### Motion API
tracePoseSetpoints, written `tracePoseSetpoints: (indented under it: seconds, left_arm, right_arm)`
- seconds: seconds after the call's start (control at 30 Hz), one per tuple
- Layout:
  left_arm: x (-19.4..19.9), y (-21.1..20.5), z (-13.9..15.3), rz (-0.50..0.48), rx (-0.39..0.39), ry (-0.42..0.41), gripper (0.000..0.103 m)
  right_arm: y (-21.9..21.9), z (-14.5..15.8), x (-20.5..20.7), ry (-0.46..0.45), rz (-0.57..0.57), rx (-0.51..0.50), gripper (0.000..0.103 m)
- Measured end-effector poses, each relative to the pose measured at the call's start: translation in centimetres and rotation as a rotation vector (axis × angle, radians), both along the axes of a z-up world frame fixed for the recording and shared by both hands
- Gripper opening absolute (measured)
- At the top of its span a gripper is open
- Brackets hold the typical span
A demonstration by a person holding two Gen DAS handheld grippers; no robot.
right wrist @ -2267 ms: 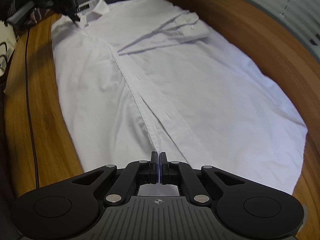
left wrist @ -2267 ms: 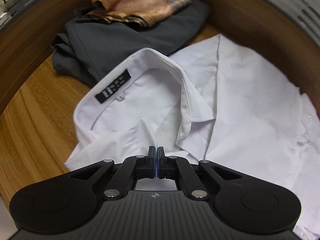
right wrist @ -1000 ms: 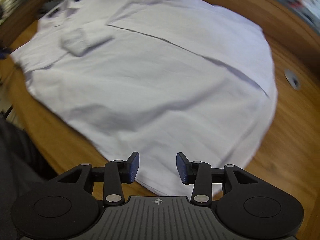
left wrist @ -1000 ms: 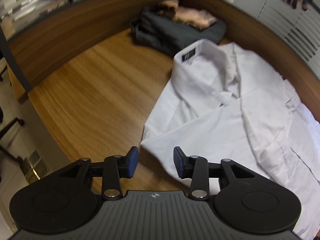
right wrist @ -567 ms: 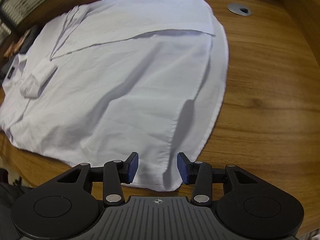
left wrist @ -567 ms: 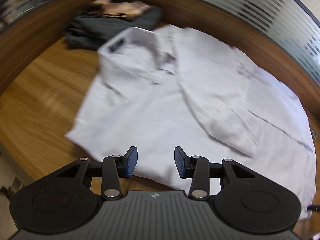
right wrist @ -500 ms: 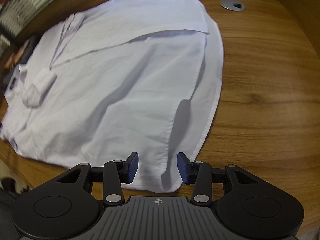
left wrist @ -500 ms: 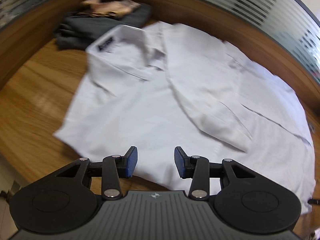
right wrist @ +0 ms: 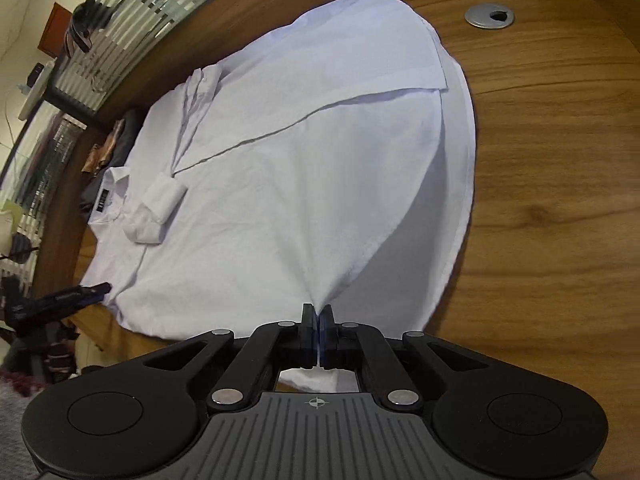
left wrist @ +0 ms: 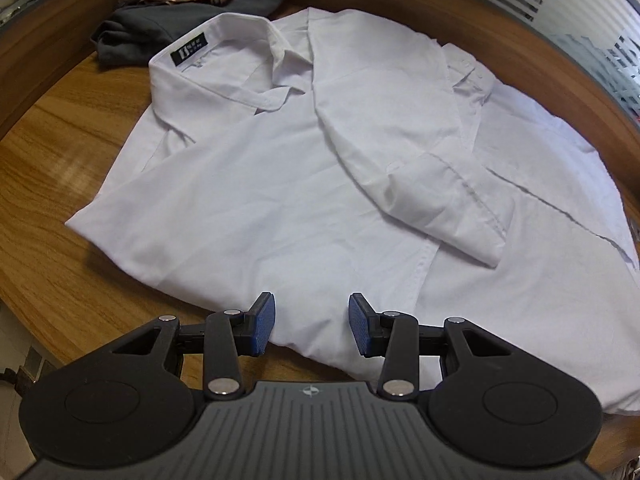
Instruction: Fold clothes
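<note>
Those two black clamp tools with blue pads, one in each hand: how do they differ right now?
The left gripper has its jaws apart, with the edge of the white dress shirt lying between them, not pinched. The right gripper is shut on the shirt's hem, drawing the cloth up into a peak. The left one is at the shirt's side edge nearer the collar, the right one at the bottom. Both are over the wooden table.

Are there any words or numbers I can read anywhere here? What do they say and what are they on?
Black neck label inside the collar of the white shirt: a large white mark like "IJ" or "U", then tiny white characters too small to read.
The same label in the right wrist view: blurred, unreadable.
Gripper bodies: only a small crosshair symbol, no words.
No other text can be read.
</note>
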State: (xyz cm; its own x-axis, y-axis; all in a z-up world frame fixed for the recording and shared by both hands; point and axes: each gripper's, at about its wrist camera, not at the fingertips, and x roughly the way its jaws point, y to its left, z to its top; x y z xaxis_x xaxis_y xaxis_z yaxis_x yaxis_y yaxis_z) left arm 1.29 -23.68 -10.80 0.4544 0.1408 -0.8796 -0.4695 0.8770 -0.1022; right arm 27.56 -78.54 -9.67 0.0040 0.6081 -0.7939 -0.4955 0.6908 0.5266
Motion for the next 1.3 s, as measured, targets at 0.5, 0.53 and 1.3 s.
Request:
tracePoseSetpoints:
  seconds: [0.5, 0.53, 1.3]
  left_arm:
    - [-0.8, 0.0, -0.7, 0.017, 0.034, 0.016, 0.048]
    - [-1.0, 0.0, -0.5, 0.024, 0.032, 0.009, 0.048]
    - [2.9, 7.1, 4.6, 0.275, -0.039, -0.142, 0.053]
  right_arm:
    - [2.6, -2.9, -3.6, -0.108, 0.138, -0.238, 0.006]
    - [2.8, -2.8, -3.7, -0.124, 0.157, -0.26, 0.01]
    - [2.4, 0.0, 6.1, -0.202, -0.166, -0.204, 0.031]
